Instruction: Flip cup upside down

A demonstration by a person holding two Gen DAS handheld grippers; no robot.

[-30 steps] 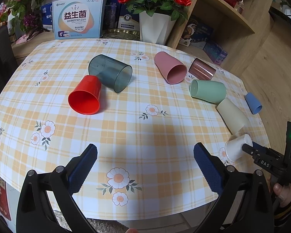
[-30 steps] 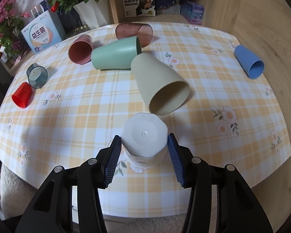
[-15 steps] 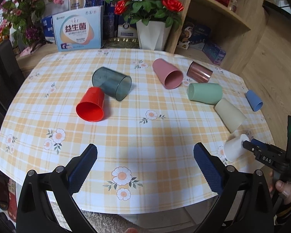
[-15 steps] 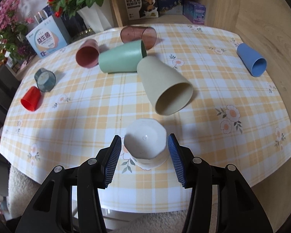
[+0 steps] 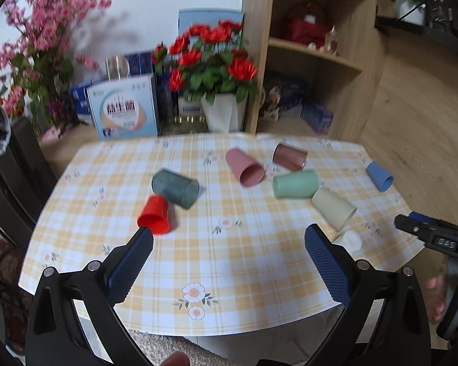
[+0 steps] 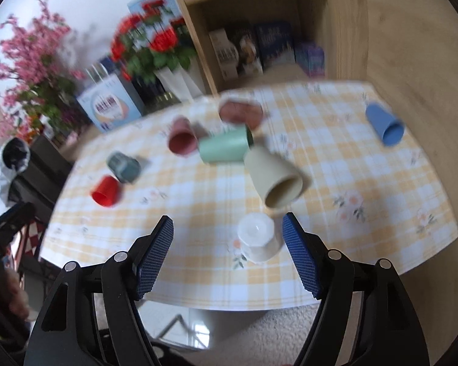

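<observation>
Eight cups on the checked table (image 5: 259, 274). White cup (image 6: 258, 238) stands upside down near the front edge, base up, just in front of the mouth of the beige cup (image 6: 273, 177), which lies on its side.

Right view shows the white cup plainly: it sits between my right claw's (image 6: 228, 254) pads (image 6: 300, 262) but closer to the right one, touching neither. Jaws spread wide, holding nothing. Picture is motion-blurred.

Left view shows only a small part of the white cup (image 5: 352, 240), partly hidden behind my left claw's (image 5: 228, 267) right pad (image 5: 326, 267). It does show the right claw from the side at the far right, beyond the table edge, with fingers of my hand (image 5: 448, 292) on the handle.

Left claw: jaws wide apart, holding nothing, above the near table edge.

Others all lie on their sides: red cup (image 5: 154, 219) touching grey cup (image 5: 177, 187), pink cup (image 5: 245, 167), brown see-through cup (image 5: 290, 157), green cup (image 5: 296, 184), blue cup (image 5: 379, 176) off alone at the right.
</observation>
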